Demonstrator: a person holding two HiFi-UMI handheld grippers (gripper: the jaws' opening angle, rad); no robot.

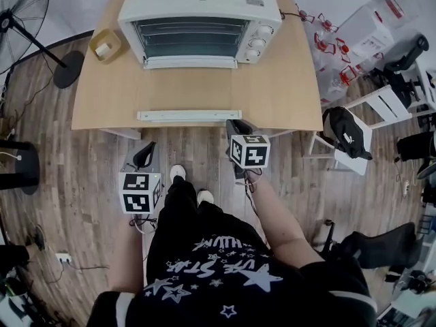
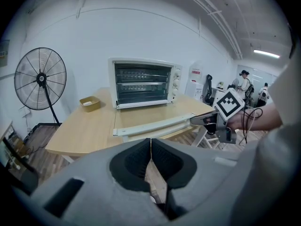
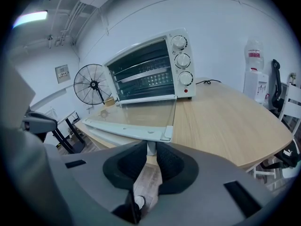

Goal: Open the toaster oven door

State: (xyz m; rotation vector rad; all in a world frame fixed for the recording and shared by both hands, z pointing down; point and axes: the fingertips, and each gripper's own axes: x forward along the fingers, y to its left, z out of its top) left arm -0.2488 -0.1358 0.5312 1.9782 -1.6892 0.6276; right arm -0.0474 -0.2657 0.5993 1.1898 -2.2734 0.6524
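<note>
Oven (image 1: 201, 20) on table (image 1: 286, 87); door (image 3: 136, 114) down flat. Right gripper (image 3: 149, 148): jaws narrow, clamped on handle (image 1: 189, 115) end. Left gripper (image 2: 151, 144): jaws together, empty, clear of table.

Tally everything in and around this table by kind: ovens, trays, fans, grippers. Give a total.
toaster oven: 1
tan tray: 1
floor fan: 1
grippers: 2, the left gripper shut on nothing, the right gripper shut on the door handle
Total: 5
</note>
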